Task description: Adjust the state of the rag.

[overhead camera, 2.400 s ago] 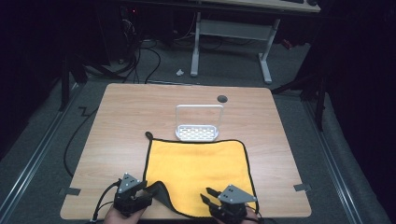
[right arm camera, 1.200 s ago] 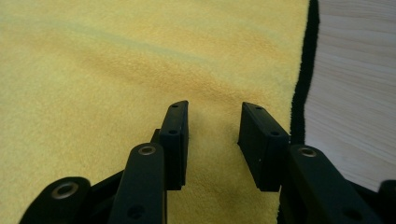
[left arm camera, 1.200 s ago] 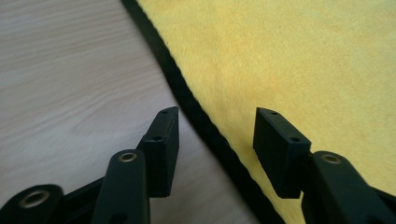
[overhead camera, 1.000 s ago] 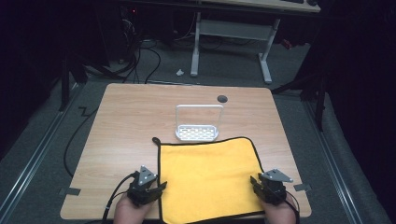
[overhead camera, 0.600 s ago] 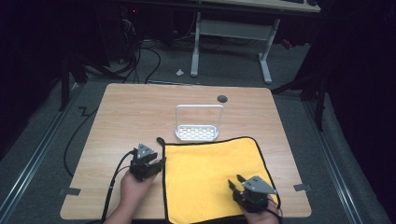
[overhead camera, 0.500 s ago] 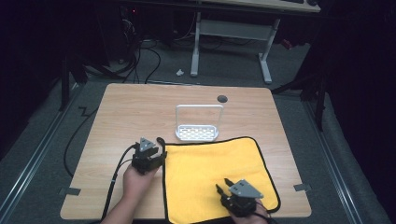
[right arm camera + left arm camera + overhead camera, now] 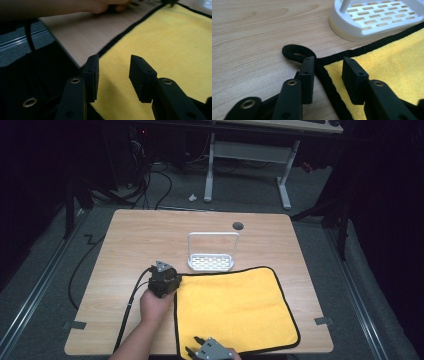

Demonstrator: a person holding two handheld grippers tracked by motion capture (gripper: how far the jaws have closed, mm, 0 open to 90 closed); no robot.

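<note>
Yellow microfibre, edged in black, lies flat over the near right part of the wooden table: this cloth is what we are working on, its far edge just touching the white slotted rack. Our left gripper stands at the cloth's far left corner, where the black hanging loop curls onto the bare wood. Its jaws have just been closing and straddle the black hem at that corner, but the pads do not yet press on it, so nothing is held. Our right gripper hovers over the near edge, towards the near left corner (the hem runs off to the left of its jaws), and is parted over the cloth without gripping it. Both tools thus sit along the cloth's left side, one far, one near. We judge the next move to be pinching that side to fold it rightward.
</note>
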